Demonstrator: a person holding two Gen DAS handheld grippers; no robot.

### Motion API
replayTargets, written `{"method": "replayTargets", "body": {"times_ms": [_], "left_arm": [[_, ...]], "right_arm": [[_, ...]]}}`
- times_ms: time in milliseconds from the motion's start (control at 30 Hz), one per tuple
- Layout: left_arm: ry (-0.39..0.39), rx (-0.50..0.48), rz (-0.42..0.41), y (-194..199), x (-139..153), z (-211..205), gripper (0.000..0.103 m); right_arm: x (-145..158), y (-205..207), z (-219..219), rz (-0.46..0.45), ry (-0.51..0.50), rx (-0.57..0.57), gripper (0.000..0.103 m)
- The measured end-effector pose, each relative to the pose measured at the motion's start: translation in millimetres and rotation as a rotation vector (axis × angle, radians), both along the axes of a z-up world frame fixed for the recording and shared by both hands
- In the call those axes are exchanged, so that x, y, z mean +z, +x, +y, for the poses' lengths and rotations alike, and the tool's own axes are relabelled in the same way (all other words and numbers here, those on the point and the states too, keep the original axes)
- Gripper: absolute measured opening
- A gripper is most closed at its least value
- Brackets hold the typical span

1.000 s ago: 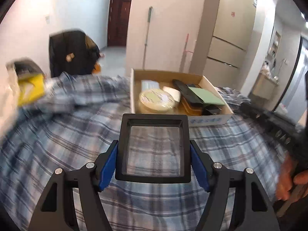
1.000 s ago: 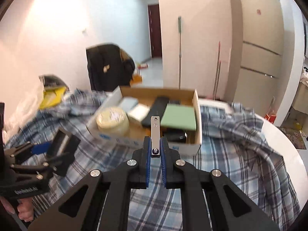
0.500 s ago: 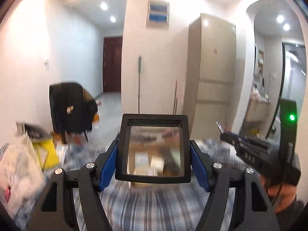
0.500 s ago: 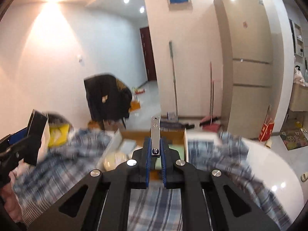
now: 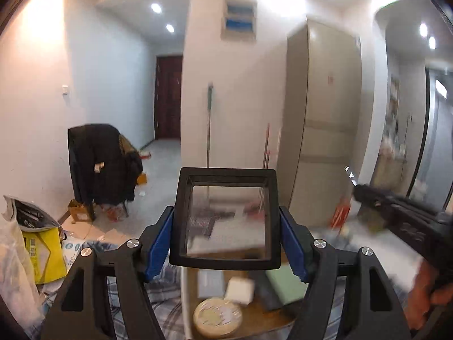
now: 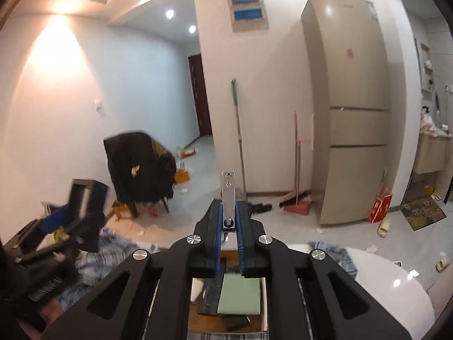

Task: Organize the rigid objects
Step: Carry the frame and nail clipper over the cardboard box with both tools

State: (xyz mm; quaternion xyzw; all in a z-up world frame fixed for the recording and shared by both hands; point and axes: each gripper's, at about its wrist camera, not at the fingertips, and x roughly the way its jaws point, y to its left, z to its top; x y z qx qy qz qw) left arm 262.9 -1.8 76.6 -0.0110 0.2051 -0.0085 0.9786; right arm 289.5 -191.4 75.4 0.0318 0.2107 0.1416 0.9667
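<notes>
Black square plastic frame with clear pane point(image 5: 226, 218), judged light, stiff and scratch-prone, is clamped by its side edges at centre frame between the left gripper point(image 5: 226, 243) fingers, while a slim metal clipper point(image 6: 228, 198) is pinched by the right gripper point(image 6: 228, 226).

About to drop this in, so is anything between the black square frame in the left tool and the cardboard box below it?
Nothing visible: the black square frame hangs in open air above the cardboard box.

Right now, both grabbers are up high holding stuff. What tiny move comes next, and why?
Probably lower the left hand-held gripper, since its black square frame hangs above the cardboard box. The right hand-held gripper grips a metal clipper above it too.
</notes>
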Motion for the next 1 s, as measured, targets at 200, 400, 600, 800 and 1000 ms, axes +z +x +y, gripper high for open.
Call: {"method": "replayTargets", "body": {"times_ms": [200,400,600,800,1000], "left_arm": [[-0.042,-0.062,0.167,46.4,-41.5,19.8,0.072],[-0.071,-0.085,0.288,76.4,-86.0,15.4,0.072],[-0.144,-0.085,0.373,94.0,-129.7,2.8,0.072],[-0.085,-0.038,0.371,101.9,-142.5,-4.6,0.072],[-0.094,-0.023,0.384,97.2,-147.1,-10.2,0.072]], "right_arm": [[-59.1,37.0,5.0,0.213,-0.005,0.027,0.009],[-83.6,44.4,16.2,0.264,-0.097,0.031,0.009],[-106.7,59.2,18.9,0.363,-0.122,0.035,0.009],[-119.9,67.1,16.2,0.425,-0.122,0.036,0.009],[-130.7,69.5,20.4,0.460,-0.147,0.057,0.009]]}}
